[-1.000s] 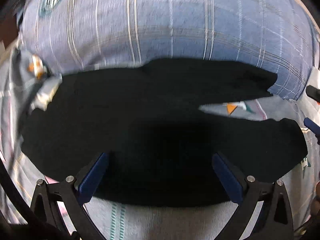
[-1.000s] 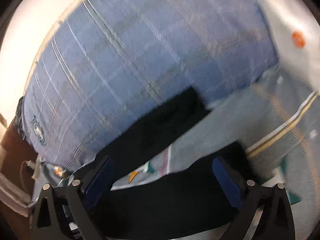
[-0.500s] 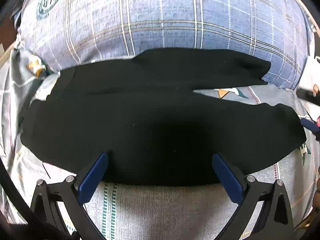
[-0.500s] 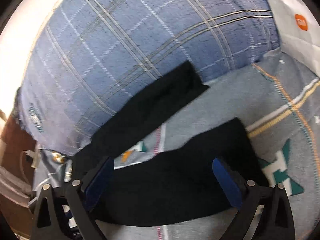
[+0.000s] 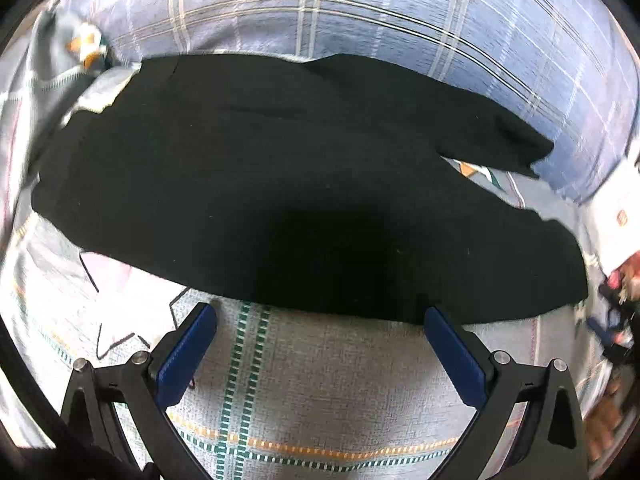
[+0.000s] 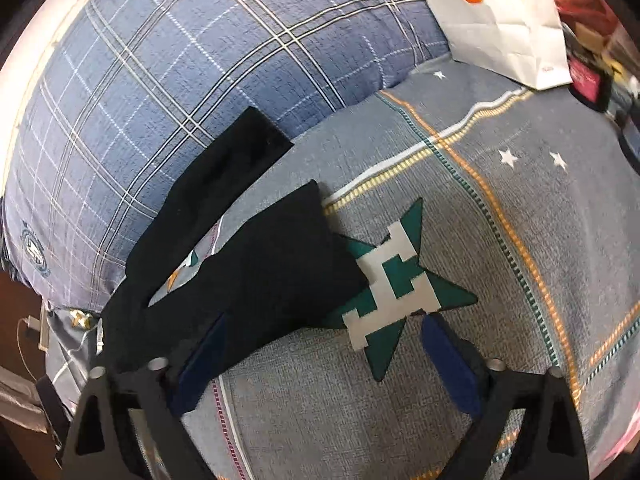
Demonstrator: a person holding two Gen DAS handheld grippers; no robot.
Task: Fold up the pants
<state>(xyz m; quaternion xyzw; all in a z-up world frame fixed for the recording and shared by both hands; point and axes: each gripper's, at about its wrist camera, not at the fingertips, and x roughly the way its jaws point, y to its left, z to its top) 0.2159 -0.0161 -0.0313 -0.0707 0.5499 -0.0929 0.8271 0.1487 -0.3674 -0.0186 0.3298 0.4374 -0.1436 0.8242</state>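
1. The black fabric pants [image 5: 300, 184] lie spread flat on the bed, over a grey patterned bedsheet [image 5: 328, 392] with green and orange dashed stripes. The two legs fork apart toward the right; the far leg rests up against a blue plaid pillow [image 5: 360, 12].
2. Left claw [image 5: 320, 344]: blue-padded jaws wide apart, holding nothing. It hangs over bare sheet just short of the pants' near edge; the right fingertip [image 5: 434, 316] sits at that edge, though contact cannot be confirmed.
3. Right claw [image 6: 320, 344]: jaws wide apart, nothing gripped. Its left finger [image 6: 208, 344] overlaps the hem end of the near pant leg [image 6: 280, 264]; whether it touches the cloth cannot be told. Its right finger lies over sheet beside a green-and-white star motif [image 6: 396, 280].
4. A white paper bag with an orange logo [image 6: 496, 16] lies at the pillow's right end, well apart from the pants.
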